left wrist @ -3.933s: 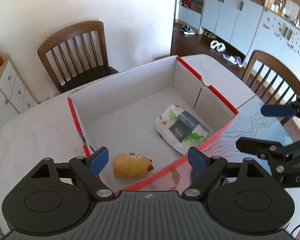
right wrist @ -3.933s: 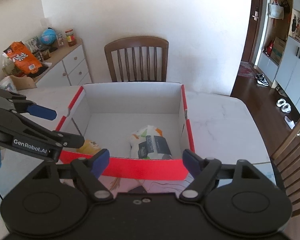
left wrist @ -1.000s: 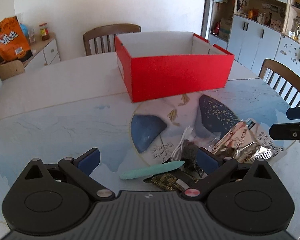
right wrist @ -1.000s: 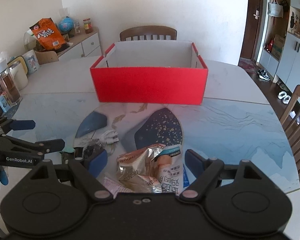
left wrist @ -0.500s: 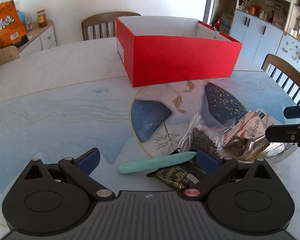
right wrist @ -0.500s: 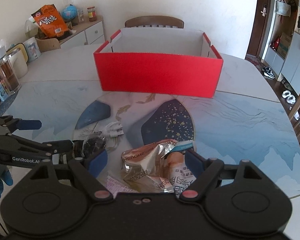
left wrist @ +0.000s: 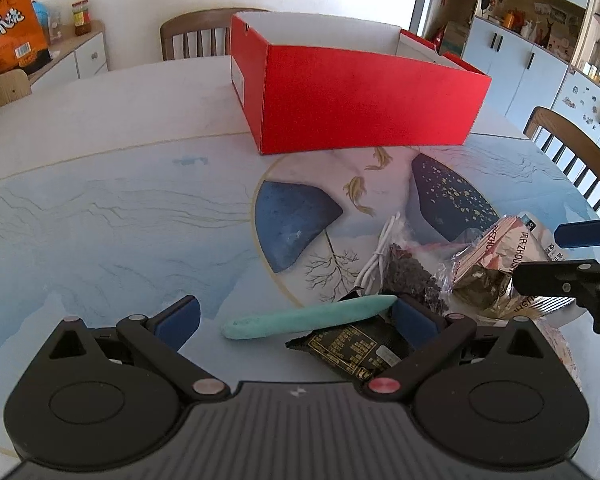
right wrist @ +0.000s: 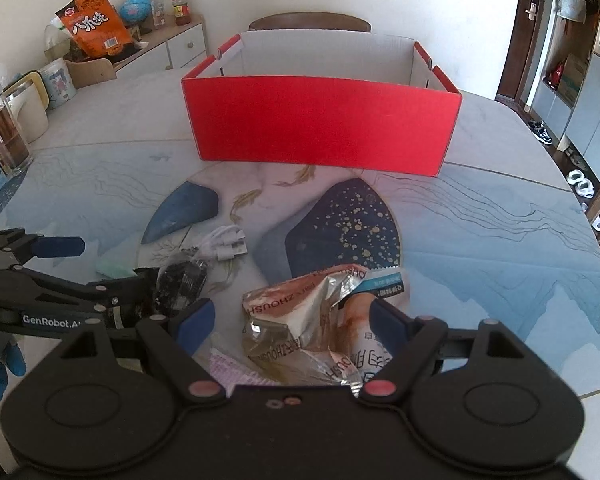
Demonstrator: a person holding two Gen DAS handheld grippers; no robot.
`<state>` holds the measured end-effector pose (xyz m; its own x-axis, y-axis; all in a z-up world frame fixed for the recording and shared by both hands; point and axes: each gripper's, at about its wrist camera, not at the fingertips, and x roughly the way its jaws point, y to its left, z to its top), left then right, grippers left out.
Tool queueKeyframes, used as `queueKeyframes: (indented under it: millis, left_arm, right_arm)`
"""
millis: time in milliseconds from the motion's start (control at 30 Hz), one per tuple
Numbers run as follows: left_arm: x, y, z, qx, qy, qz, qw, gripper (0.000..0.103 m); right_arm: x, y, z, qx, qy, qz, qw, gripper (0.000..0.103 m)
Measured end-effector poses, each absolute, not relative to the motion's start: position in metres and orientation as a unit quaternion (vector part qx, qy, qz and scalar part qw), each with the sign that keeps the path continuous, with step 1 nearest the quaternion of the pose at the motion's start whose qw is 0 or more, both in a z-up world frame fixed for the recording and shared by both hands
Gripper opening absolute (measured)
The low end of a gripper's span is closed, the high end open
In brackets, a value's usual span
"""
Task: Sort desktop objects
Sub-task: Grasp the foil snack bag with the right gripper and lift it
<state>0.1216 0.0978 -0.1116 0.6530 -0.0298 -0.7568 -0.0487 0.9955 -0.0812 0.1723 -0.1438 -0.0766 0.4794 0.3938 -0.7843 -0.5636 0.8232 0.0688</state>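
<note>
A red open box (left wrist: 364, 100) stands at the far middle of the table. In front of it lies a pile: a teal stick (left wrist: 308, 316), a black packet (left wrist: 352, 350), a clear bag of dark bits (left wrist: 412, 272), a white cable (left wrist: 380, 256) and a crumpled silver-pink snack packet (right wrist: 296, 316). My left gripper (left wrist: 296, 320) is open, low over the teal stick, which lies between its fingers. My right gripper (right wrist: 292, 320) is open with the snack packet between its pads, not pressed. Each gripper shows in the other's view.
Wooden chairs stand behind the box (right wrist: 308, 22) and at the right (left wrist: 576, 152). A glass jar (right wrist: 4, 136) and mugs sit on the table's left edge. A sideboard with an orange bag (right wrist: 96, 24) stands at the back left. A pink sheet (right wrist: 236, 368) lies under the snack packet.
Both grippers have pulled back from above the box and sunk toward the pile. The teal stick and the snack packet now sit closer between the open fingers.
</note>
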Motion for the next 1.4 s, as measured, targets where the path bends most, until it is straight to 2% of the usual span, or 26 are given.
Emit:
queueKeyframes:
  millis: [300, 700, 767, 1033, 1233, 1400]
  left_arm:
    - [0.126, 0.111, -0.12, -0.104, 0.427, 0.002, 0.898, 0.103]
    - [0.129, 0.112, -0.121, -0.112, 0.423, -0.003, 0.899, 0.101]
    - [0.129, 0.113, -0.121, -0.113, 0.423, -0.003, 0.899, 0.099]
    - [0.127, 0.116, -0.119, -0.116, 0.417, -0.007, 0.901, 0.09]
    - [0.125, 0.117, -0.119, -0.116, 0.412, -0.01, 0.904, 0.083]
    - [0.124, 0.118, -0.118, -0.116, 0.411, -0.012, 0.904, 0.08]
  right_arm:
    - [0.178, -0.142, -0.08, -0.094, 0.435, 0.281, 0.85, 0.084]
    - [0.181, -0.139, -0.081, -0.098, 0.436, 0.283, 0.849, 0.082]
    - [0.181, -0.139, -0.082, -0.098, 0.44, 0.284, 0.846, 0.079]
    - [0.18, -0.136, -0.084, -0.1, 0.446, 0.287, 0.842, 0.056]
    - [0.177, -0.136, -0.083, -0.107, 0.443, 0.285, 0.843, 0.047]
    - [0.175, -0.135, -0.083, -0.109, 0.441, 0.282, 0.845, 0.044]
